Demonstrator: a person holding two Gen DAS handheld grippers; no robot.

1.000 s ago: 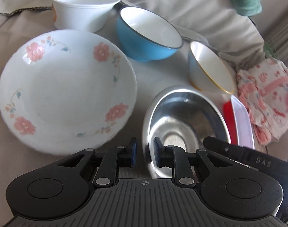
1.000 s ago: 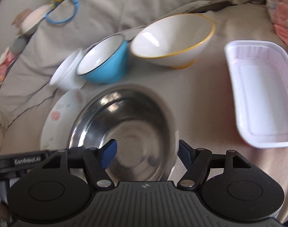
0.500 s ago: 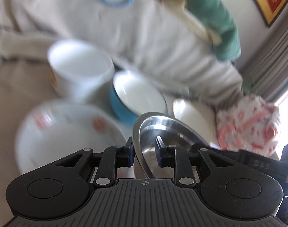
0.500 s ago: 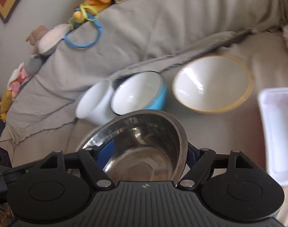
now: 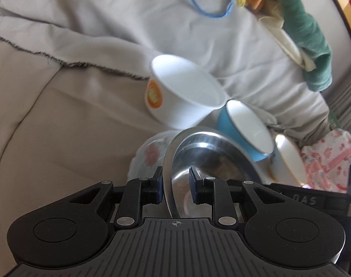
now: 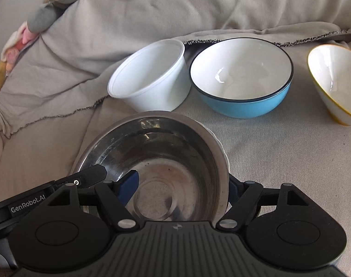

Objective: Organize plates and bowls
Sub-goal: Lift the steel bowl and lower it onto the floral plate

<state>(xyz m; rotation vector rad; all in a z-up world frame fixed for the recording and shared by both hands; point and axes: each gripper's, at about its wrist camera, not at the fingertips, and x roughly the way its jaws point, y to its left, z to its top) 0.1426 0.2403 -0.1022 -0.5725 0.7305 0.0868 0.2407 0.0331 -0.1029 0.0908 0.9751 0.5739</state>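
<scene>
Left wrist view: a sec ago the steel bowl [image 5: 198, 161] sat on the couch cover [image 5: 60, 115] just beside the flowered plate [image 5: 150, 154], rim level. Now the bowl is up off the cover, tilted, and overlaps the plate, which shows only as a sliver behind the bowl's left rim. Left gripper [image 5: 175, 187] straddles that left rim: one pad outside the wall, one inside. Jaws are narrow and have eased apart a little; a small gap shows on the inner pad side, so whether the pads press cannot be told. White tub [image 5: 187, 92] and blue bowl [image 5: 244, 129] lie beyond the steel bowl.

Right wrist view: a sec ago the right gripper [image 6: 182, 189] hung open in front of the bowl, not on it. Now the steel bowl [image 6: 157, 161] sits between its jaws, which stand wide, with a blue pad inside the bowl on the left and the other outside the right wall. Left gripper tip [image 6: 92, 175] rests on the bowl's left rim. White tub [image 6: 152, 76], blue bowl [image 6: 242, 80] and yellow-rimmed bowl [image 6: 334, 78] stand in a row behind the steel bowl.

Meaning for the task, as a judgement: bowl is lifted w/ two-handed support and in transfer, prob. to nest on the plate. Not yet set down.
</scene>
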